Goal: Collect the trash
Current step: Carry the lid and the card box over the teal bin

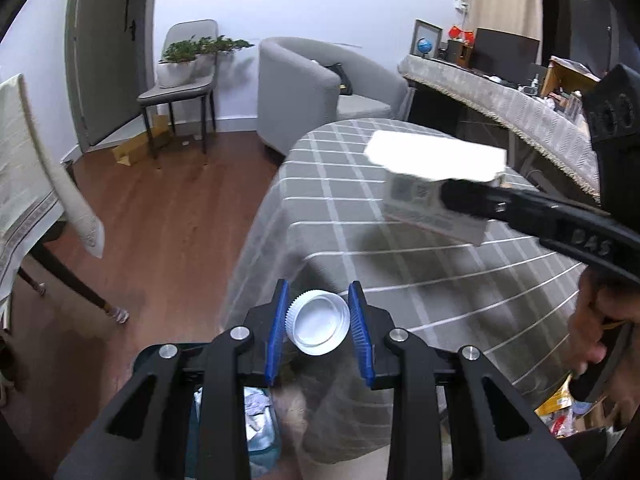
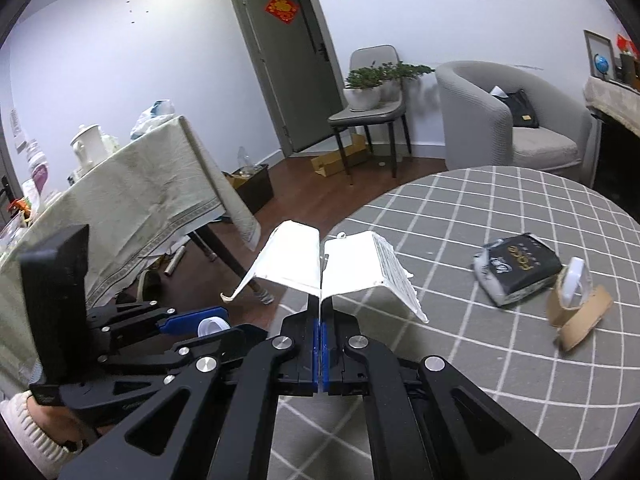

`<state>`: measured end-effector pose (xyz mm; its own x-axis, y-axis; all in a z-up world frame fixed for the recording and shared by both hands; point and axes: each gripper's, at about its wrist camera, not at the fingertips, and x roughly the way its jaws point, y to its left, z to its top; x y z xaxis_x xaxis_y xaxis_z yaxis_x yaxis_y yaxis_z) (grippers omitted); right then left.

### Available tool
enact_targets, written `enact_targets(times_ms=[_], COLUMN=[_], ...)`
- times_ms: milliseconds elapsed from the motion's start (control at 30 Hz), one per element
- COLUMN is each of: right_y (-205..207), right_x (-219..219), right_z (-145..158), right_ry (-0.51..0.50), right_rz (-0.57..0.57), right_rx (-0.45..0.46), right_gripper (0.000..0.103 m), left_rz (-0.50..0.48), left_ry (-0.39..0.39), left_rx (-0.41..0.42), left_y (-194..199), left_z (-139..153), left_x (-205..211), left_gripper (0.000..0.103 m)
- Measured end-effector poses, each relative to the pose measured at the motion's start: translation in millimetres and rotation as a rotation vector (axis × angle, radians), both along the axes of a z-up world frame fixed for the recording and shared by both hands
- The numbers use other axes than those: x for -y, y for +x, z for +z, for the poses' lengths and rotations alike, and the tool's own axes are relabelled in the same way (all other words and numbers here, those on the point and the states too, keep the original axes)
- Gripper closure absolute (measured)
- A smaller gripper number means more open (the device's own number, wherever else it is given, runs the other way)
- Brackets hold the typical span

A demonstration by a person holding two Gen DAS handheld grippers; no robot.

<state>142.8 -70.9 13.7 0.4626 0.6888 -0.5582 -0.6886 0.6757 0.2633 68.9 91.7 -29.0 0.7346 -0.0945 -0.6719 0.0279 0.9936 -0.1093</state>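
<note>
Round table (image 2: 520,208) under a grey checked cloth fills the foreground; wood floor, grey armchair (image 1: 304,92) and a potted plant on a chair behind it.

Left gripper (image 1: 318,322): blue pads clamped on a white ribbed bottle cap (image 1: 318,328), open side facing the camera, held at the table's near edge. Under the gripper frame something pale blue with crumpled white scraps shows, possibly a lined bin; too hidden to confirm.

Right gripper (image 2: 321,304): fingers pressed fully together on the wall of a torn-open white carton (image 2: 320,268), which splays to either side of the pinch. Carton is in the air above the cloth, not resting on it.

Not yet collected, on the cloth to the right: black tissue pack (image 2: 520,268), and touching it a strip of brown cardboard (image 2: 580,316) with a clear plastic piece on it.

Risks, judged:
- Cap is gripped across its ribbed rim by two narrow pads; a tilt could let it pivot out and roll onto the floor.
- Carton is held by one thin flap; card may tear or slide free if swung.
- Both grippers sit close together, so collision is possible at the drop point.
</note>
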Motion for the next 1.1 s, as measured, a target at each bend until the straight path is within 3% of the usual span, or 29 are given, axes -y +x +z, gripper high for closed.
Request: enact_targets(times_ms=[367, 800, 900, 1100], right_y=[-13.2, -35.3, -37.2, -38.7], right_x=[-49.8, -126.3, -138.4, -158.8], right_z=[-0.4, -19.3, -23.6, -34.4], right_ry=[0.011, -0.029, -0.036, -0.059], right_rz=[0.088, 0.206, 0.219, 0.234], right_rx=[-0.001, -0.035, -0.042, -0.061], right_gripper=[0.102, 0.102, 0.102, 0.102], left_rz=[0.062, 0.101, 0.108, 0.135], left_ry=[0.016, -0.011, -0.012, -0.034], left_rx=[-0.066, -0.29, -0.31, -0.307], left_y=[-14.4, -31.8, -37.8, -49.2], left_z=[-24.9, -79.9, -85.2, -86.5], left_x=[-53.1, -105.7, -115.8, -134.2], left_gripper=[0.07, 0.07, 0.059, 0.049])
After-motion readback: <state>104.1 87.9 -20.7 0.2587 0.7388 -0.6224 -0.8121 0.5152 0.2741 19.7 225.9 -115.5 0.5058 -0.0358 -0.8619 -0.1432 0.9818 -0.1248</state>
